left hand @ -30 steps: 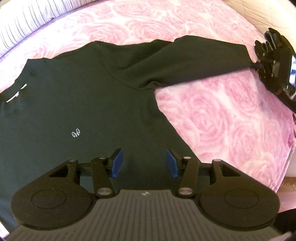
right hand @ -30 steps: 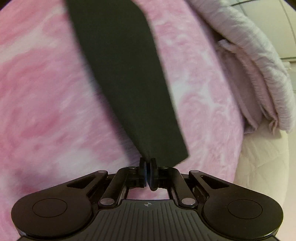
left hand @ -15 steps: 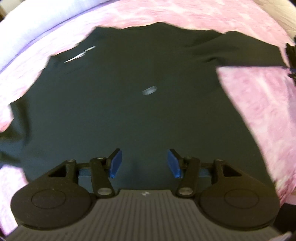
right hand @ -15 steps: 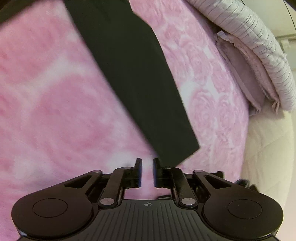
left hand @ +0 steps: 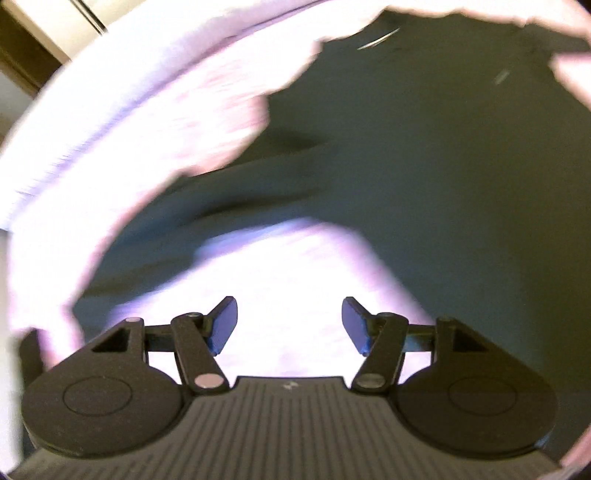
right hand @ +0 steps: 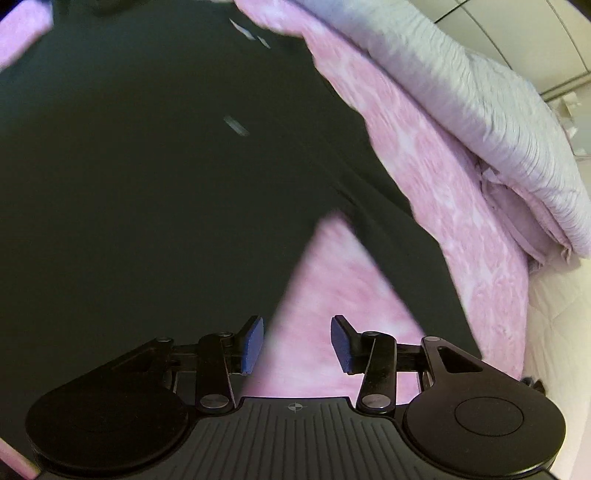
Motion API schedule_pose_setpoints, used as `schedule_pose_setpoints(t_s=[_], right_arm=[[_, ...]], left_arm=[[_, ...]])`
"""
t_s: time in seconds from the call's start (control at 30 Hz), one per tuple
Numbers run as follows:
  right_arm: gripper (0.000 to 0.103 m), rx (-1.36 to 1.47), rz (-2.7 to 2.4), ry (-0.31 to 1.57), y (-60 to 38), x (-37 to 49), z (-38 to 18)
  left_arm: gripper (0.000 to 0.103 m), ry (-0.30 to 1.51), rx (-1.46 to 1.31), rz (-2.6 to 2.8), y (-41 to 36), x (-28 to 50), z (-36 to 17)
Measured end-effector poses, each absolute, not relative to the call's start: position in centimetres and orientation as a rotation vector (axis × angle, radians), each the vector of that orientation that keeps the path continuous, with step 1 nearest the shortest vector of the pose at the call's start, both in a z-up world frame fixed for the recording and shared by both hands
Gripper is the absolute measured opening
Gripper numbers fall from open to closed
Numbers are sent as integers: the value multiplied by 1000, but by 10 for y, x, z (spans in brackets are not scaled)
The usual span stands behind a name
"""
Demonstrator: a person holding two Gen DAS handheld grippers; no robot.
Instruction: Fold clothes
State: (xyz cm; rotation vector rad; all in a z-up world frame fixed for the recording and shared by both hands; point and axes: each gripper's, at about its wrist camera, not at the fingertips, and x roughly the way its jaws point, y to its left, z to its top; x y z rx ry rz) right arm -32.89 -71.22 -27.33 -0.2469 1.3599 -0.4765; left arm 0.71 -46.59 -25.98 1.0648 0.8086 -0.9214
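Note:
A black long-sleeved shirt [left hand: 424, 177] lies spread on a pink rose-patterned bedspread [left hand: 295, 280], blurred by motion. One sleeve [left hand: 155, 258] runs out to the lower left in the left wrist view. My left gripper [left hand: 290, 325] hovers over bare bedspread below that sleeve, its jaws opening with nothing between them. In the right wrist view the shirt's body [right hand: 155, 177] fills the left, and the other sleeve [right hand: 417, 273] runs down to the right. My right gripper [right hand: 297, 343] is above the pink wedge between body and sleeve, jaws opening, nothing held.
A folded pale striped quilt [right hand: 480, 110] lies along the far side of the bed, with a pink pillow [right hand: 528, 225] under its end. A cream quilted mattress edge [right hand: 554, 325] shows at the right. Wall panels [left hand: 48, 33] appear at the upper left.
My right gripper let go of the sleeve cuff and swung over toward the shirt's armpit. My left gripper swept across the shirt body to the opposite sleeve and opened wider.

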Motion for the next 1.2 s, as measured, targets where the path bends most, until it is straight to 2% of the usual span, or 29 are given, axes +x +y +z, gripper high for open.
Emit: schedule_pose_setpoints(t_s=[0.13, 0.27, 0.43, 0.57, 0.6, 0.63, 0.67, 0.93, 1.2], right_arm=[[44, -217, -368, 1398, -629, -265, -281], [44, -276, -282, 1341, -561, -208, -272], [44, -302, -257, 1349, -524, -169, -276], [44, -289, -289, 1395, -517, -158, -283], [44, -286, -294, 1401, -518, -158, -285], [44, -284, -299, 1408, -519, -159, -286], [44, -282, -302, 1415, -520, -160, -287], [44, -266, -356, 1408, -528, -168, -272], [44, -242, -430, 1401, -535, -181, -253]], left_arm=[[58, 625, 1302, -916, -410, 63, -275], [58, 433, 1564, -878, -377, 110, -318], [51, 364, 1723, -872, -358, 160, -363], [50, 281, 1734, -889, -358, 177, -373], [47, 286, 1725, -894, -359, 181, -373], [28, 293, 1718, -900, -360, 185, -374], [3, 314, 1718, -902, -361, 188, -376], [2, 494, 1747, -874, -337, 170, -352], [2, 625, 1803, -907, -316, 158, -357]])
